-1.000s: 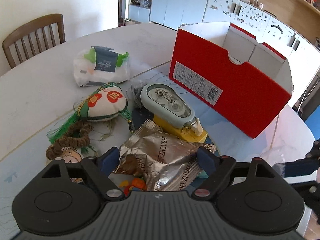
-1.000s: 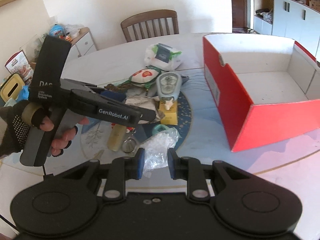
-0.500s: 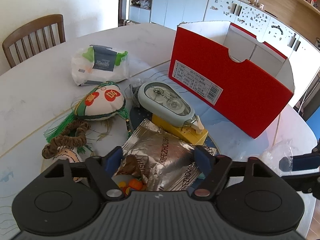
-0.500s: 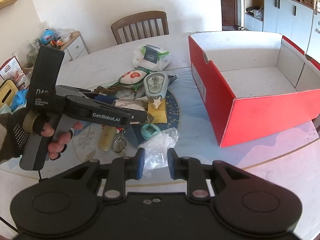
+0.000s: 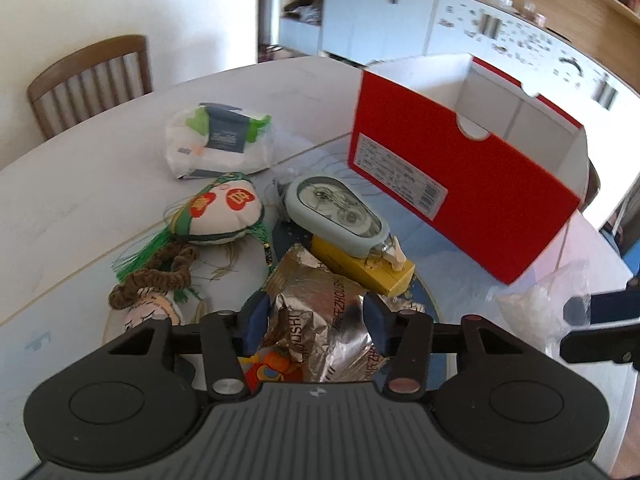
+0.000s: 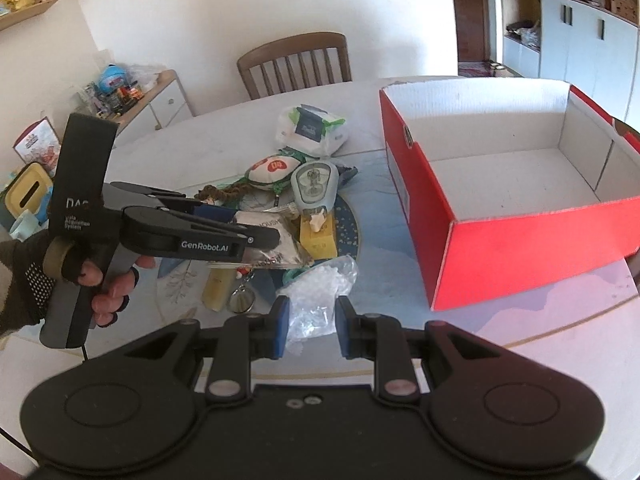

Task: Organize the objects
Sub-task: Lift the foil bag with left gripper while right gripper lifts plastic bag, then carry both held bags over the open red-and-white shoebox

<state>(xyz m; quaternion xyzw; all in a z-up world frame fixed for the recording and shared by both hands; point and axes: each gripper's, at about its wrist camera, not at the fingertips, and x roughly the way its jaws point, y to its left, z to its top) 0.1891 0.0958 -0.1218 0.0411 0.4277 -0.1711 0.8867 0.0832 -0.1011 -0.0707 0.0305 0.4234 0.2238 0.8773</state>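
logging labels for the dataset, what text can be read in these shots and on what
"GenRobot.AI": side of the left gripper.
"ZHOUSHI", partly creased: silver foil packet.
White label on the red box: too small to read.
Dark label on the wipes pack: blurred.
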